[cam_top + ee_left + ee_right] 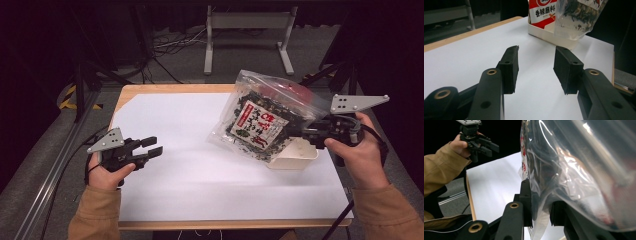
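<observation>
A clear zip bag (pixel 260 117) with dark dried contents and a printed label hangs tilted above the right half of the table. My right gripper (pixel 296 131) is shut on its right edge; in the right gripper view the plastic (pixel 574 170) is pinched between the black jaws. Below the bag a shallow white tray (pixel 295 159) rests on the white sheet. In the left gripper view the tray (pixel 541 31) holds a red and white packet (pixel 541 12). My left gripper (pixel 152 146) is open and holds nothing, low over the left side of the table.
A white sheet (pixel 200 165) covers most of the wooden tabletop (pixel 150 90). Behind the table stands a grey metal frame (pixel 247 35), with cables on the floor. A rail (pixel 55 160) runs along the left side.
</observation>
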